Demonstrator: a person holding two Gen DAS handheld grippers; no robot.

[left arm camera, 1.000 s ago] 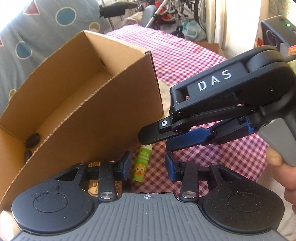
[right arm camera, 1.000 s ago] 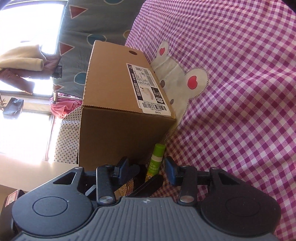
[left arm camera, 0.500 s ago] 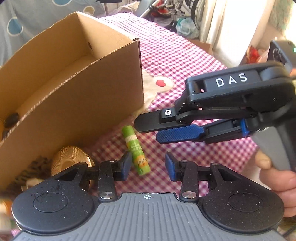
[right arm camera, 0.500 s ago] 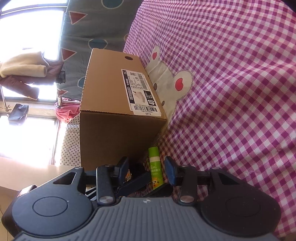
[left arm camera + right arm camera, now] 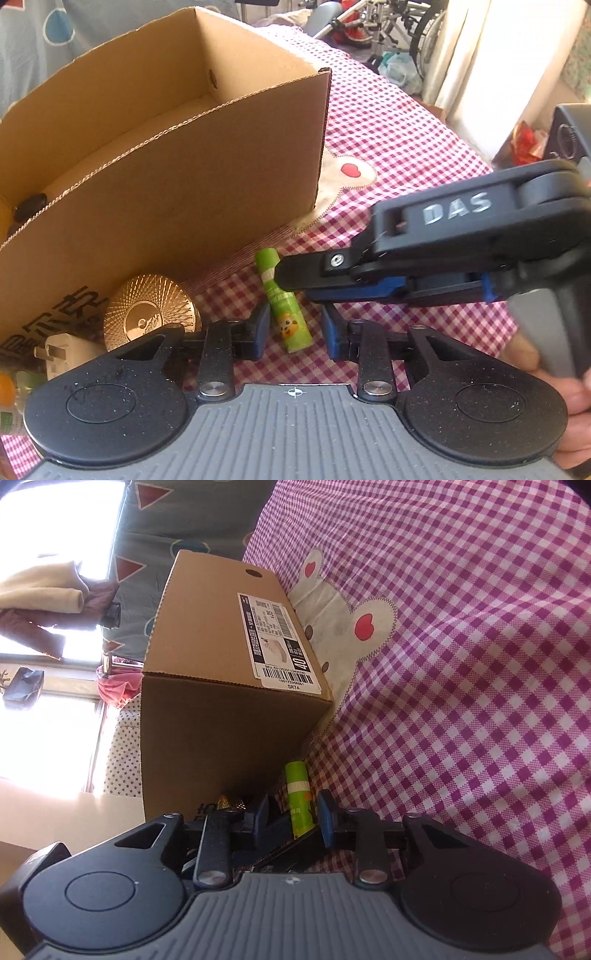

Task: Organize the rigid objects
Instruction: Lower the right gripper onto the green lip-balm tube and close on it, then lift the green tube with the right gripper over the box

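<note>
Green glue stick [image 5: 283, 302] lies on pink-checked cloth [image 5: 388, 122] beside open cardboard box [image 5: 192, 166]. Right hand-held gripper [image 5: 290, 818] straddles it, jaws closing, pads not yet pressing. Left hand-held gripper [image 5: 291, 330] clenched, empty, just above stick's lower end. Gold disc [image 5: 151, 310] nr box.
</note>
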